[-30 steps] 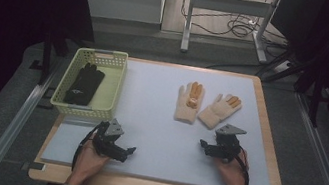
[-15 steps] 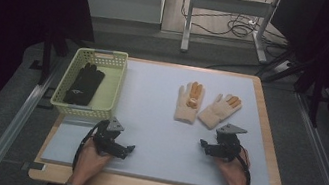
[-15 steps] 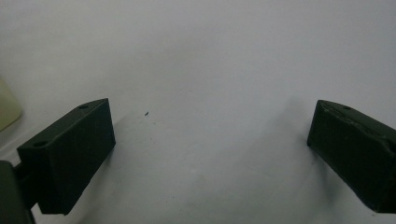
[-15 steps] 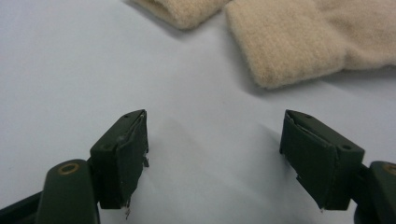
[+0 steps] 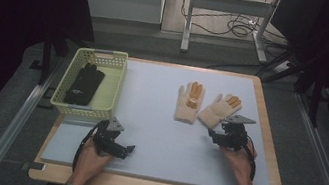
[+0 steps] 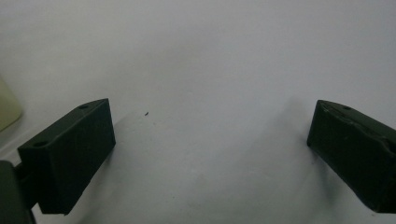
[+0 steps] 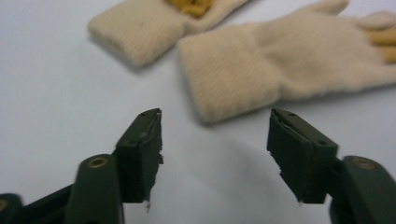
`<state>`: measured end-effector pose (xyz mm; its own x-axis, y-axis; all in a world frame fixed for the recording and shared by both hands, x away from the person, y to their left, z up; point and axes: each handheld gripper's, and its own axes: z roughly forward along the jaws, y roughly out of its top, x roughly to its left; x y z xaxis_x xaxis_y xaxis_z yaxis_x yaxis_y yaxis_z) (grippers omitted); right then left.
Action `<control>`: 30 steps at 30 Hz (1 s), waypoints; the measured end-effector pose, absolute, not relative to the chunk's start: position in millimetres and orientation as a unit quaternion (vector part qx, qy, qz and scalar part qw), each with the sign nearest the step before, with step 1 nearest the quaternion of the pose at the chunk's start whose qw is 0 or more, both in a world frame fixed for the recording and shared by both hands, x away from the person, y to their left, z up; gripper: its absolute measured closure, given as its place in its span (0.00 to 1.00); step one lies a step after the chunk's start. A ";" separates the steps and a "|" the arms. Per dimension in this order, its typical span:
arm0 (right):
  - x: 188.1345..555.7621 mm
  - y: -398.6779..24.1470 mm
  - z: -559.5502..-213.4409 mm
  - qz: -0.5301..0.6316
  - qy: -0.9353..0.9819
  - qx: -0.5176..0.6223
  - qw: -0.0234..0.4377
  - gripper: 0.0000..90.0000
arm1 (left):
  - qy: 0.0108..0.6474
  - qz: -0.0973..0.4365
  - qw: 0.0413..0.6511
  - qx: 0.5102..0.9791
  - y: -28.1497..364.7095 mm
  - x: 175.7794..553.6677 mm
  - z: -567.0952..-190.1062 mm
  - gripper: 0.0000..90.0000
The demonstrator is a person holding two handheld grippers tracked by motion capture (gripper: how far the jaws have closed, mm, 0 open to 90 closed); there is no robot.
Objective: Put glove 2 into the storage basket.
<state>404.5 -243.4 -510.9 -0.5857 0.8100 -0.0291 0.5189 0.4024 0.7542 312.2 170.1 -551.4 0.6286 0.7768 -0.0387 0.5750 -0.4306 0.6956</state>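
Note:
Two cream knitted gloves with orange fingers lie side by side on the pale mat, the left glove and the right glove. My right gripper hovers just short of the right glove's cuff and points at it. Its jaws have just been closing but stand open, with nothing between them. The left glove's cuff lies farther off. My left gripper rests near the mat's front left, jaws wide open over bare mat.
A pale yellow basket stands at the mat's left edge with a black glove inside; its corner shows in the left gripper view. A wooden table rim frames the mat. Metal desk legs and cables lie beyond the far edge.
My right gripper has moved forward and slightly up toward the right glove's cuff, and its jaws stand narrower. The left gripper has stayed put.

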 end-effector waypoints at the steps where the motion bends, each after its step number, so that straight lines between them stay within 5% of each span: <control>1: 412.1 -245.1 -507.1 0.363 0.811 0.412 0.202 0.45 | 0.406 0.145 0.347 0.833 170.1 312.2 -551.4 0.01; 8: 442.1 -248.9 -500.0 0.355 0.799 0.434 0.219 0.46 | 0.406 0.145 0.347 0.833 170.1 312.1 -551.5 0.01; 15: 474.8 -241.3 -499.8 0.347 0.792 0.447 0.230 0.33 | 0.406 0.145 0.347 0.833 170.1 312.2 -551.5 0.01; 23: 501.2 -230.0 -516.7 0.310 0.799 0.454 0.243 0.31 | 0.404 0.146 0.347 0.834 170.3 312.3 -551.4 0.01; 30: 496.3 -229.6 -517.6 0.286 0.803 0.450 0.267 0.63 | 0.404 0.146 0.347 0.834 170.3 312.3 -551.5 0.01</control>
<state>496.3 -229.6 -517.6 -0.4526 0.8752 -0.1709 0.5705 0.4315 0.6988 312.3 170.3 -551.5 0.6311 0.7749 -0.0361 0.5721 -0.4334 0.6963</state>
